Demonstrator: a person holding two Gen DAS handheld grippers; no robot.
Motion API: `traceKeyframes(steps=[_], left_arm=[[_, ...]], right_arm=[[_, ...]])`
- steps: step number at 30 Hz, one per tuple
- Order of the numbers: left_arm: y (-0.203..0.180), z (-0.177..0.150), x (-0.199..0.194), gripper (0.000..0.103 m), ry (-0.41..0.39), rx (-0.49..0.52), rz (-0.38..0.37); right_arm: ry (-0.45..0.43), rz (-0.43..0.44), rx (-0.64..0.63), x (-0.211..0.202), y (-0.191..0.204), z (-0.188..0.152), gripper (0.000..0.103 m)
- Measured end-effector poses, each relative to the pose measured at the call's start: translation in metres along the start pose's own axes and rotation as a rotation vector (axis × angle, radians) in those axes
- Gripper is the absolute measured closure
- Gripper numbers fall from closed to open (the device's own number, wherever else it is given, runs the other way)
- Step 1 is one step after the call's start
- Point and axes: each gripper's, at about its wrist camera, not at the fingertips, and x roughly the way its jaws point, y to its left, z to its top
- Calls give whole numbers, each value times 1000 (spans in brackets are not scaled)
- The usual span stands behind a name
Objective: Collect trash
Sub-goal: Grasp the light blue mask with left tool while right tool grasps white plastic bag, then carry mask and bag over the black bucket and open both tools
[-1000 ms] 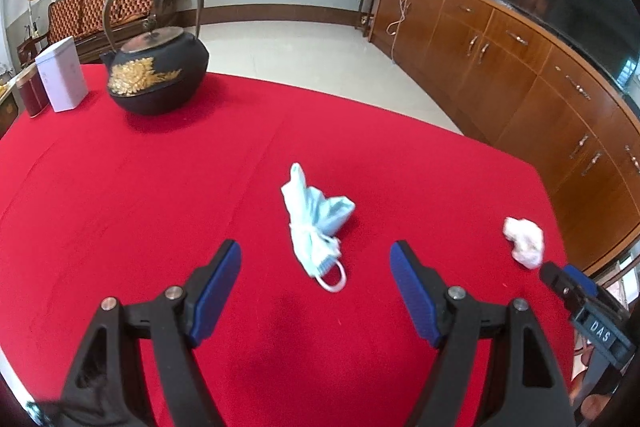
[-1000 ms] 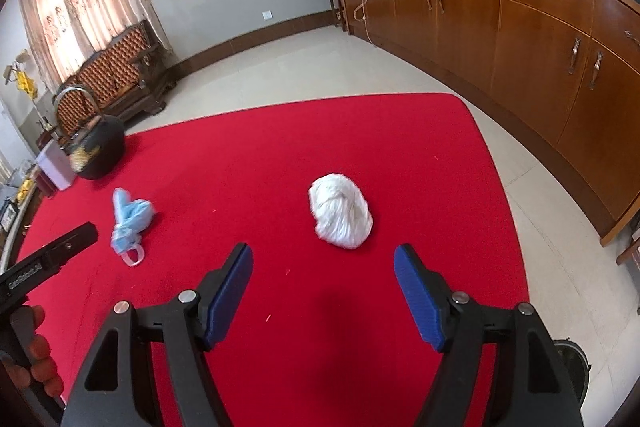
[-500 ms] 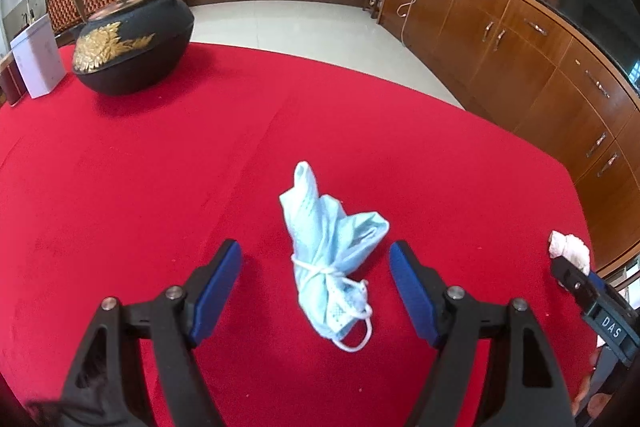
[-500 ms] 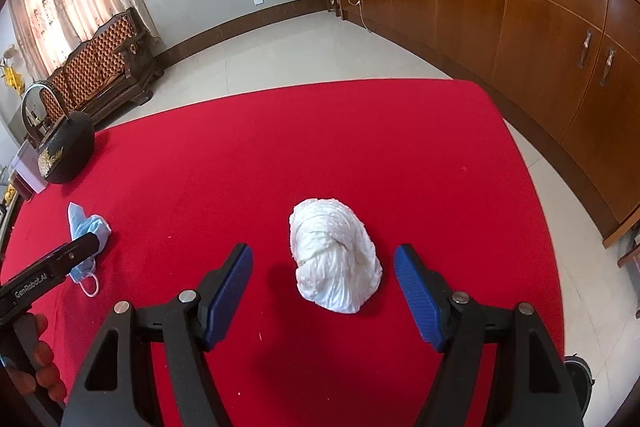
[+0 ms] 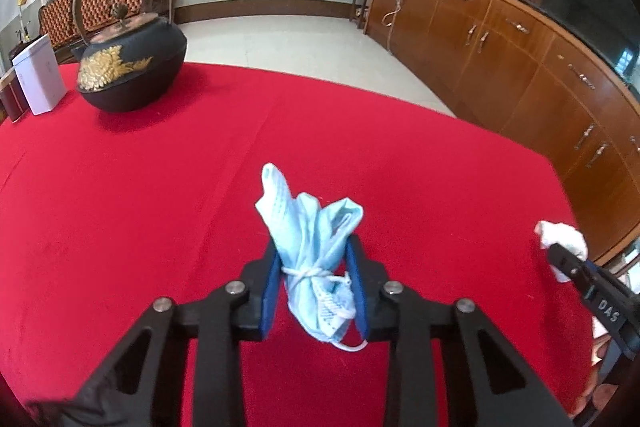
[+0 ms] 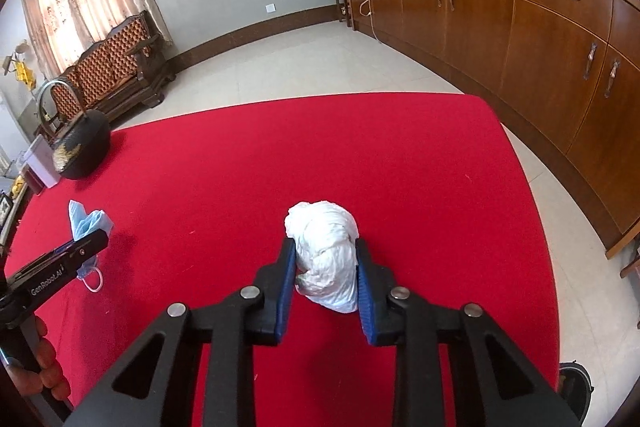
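Grasping step: a mask (image 5: 316,259) is pinched by the left gripper (image 5: 314,287), a tissue wad (image 6: 326,259) by the right gripper (image 6: 326,287); lifting both off the desk (image 6: 320,155) is called for next.

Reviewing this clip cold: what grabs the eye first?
Both grippers are clamped on trash over the red tablecloth: the left gripper pinches a bundled blue face mask, the right gripper a crumpled white wad. A black iron teapot with gold flowers sits at the far left.
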Motion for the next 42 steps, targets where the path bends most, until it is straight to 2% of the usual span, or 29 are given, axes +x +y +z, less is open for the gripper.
traceKeyframes(steps=[7, 22, 31, 42], left_arm=[[-11, -25, -58, 71, -35, 34, -64], [-89, -88, -142, 71, -63, 149, -217], [-129, -119, -160, 71, -39, 218, -293], [-211, -159, -174, 71, 12, 348, -422]], right_arm=[[-23, 43, 24, -59, -7, -31, 74], [-99, 62, 80, -207, -34, -124, 73], [-133, 21, 147, -271, -78, -175, 73], [-163, -84, 267, -324, -149, -221, 73]])
